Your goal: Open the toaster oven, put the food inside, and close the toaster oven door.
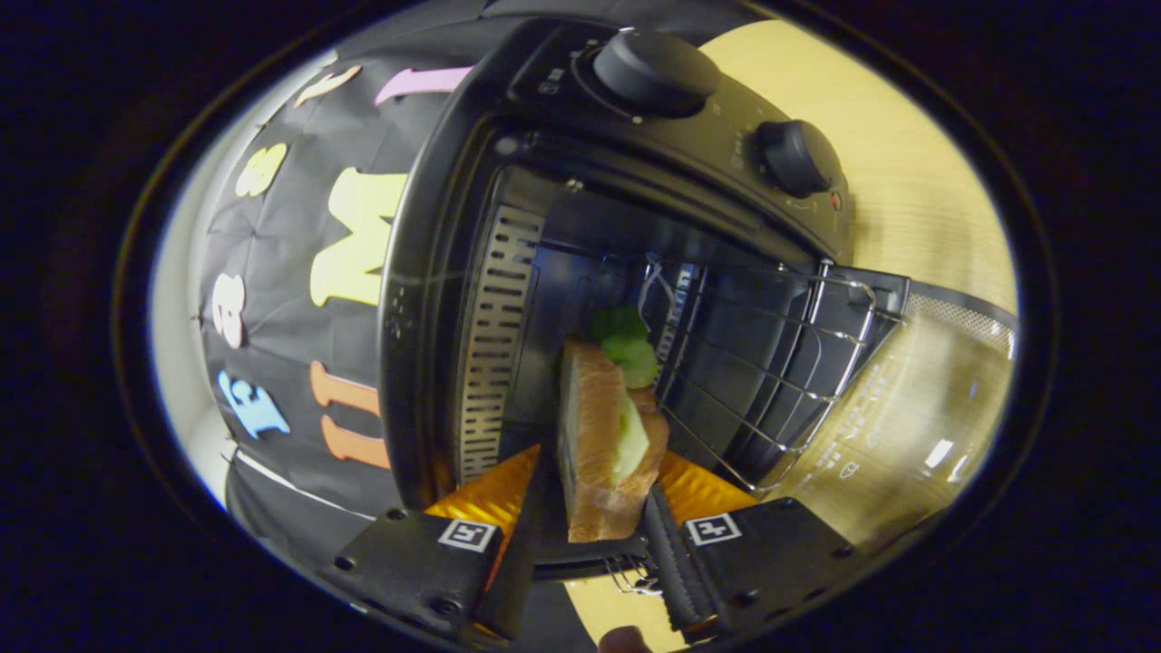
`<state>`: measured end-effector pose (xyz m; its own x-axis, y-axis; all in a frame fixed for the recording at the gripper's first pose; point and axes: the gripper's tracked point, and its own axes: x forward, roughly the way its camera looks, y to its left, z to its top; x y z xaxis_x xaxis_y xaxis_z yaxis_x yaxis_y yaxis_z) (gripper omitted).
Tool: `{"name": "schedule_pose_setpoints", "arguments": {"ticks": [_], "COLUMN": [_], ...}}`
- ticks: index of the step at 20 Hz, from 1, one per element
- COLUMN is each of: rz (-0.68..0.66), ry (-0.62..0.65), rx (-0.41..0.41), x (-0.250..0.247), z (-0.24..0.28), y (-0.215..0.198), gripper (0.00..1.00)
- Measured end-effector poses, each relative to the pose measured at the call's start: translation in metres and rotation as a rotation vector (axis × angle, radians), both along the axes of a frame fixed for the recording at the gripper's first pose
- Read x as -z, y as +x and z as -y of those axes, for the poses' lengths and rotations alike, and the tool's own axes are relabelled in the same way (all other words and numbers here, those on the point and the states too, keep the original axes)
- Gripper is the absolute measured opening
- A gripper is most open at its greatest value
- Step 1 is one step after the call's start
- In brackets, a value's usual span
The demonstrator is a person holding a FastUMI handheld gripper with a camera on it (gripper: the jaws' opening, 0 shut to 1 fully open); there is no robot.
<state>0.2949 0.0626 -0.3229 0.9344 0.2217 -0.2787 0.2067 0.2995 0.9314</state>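
Holding item: sandwich [603, 444], clamped between the two fingers of the gripper [594, 535], which is standing partly closed, its opening narrowed to the sandwich's thickness, a finger pressing on each bread face.

Position: the sandwich is projecting ahead of the fingers into the mouth of the toaster oven [580, 227], its far end with the green lettuce [626, 345] reaching past the front edge of the wire rack [771, 363]; whether it is touching the rack cannot be told.

Handling, as judged: light, soft, easily crushed; bread faces are giving under pressure, and the loose filling is likely sliding out if tilted or squeezed hard. Best hold is across the flat faces near the crust end, as taken here.

Surroundings: the oven door [916, 435] is lying open, glass down toward the table [907, 163]. Two knobs [653, 68] are sitting along the control panel.
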Motion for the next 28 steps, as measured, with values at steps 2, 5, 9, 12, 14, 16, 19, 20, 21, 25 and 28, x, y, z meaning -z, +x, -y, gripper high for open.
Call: {"name": "schedule_pose_setpoints", "arguments": {"ticks": [2, 5, 9, 12, 14, 16, 19, 20, 21, 25, 28], "rz": [-0.028, -0.076, -0.154, -0.224, -0.234, -0.225, -0.197, -0.188, -0.183, -0.142, -0.124], "ry": [-0.087, -0.236, -0.460, -0.555, -0.582, -0.640, -0.762, -0.806, -0.852, -1.021, -1.098], "rx": [-0.052, -0.174, -0.307, -0.391, -0.413, -0.441, -0.474, -0.481, -0.486, -0.472, -0.472], "x": [0.003, 0.003, 0.007, 0.022, 0.021, 0.015, -0.001, -0.004, -0.007, -0.012, 0.008], "z": [-0.008, -0.019, -0.024, -0.029, -0.030, -0.028, -0.023, -0.021, -0.018, -0.006, -0.003], "y": [-0.008, -0.022, -0.049, -0.074, -0.087, -0.104, -0.136, -0.148, -0.159, -0.192, -0.200], "gripper": [0.72, 0.84, 0.95, 0.97, 0.97, 0.97, 0.98, 0.98, 1.00, 1.00, 1.00]}}
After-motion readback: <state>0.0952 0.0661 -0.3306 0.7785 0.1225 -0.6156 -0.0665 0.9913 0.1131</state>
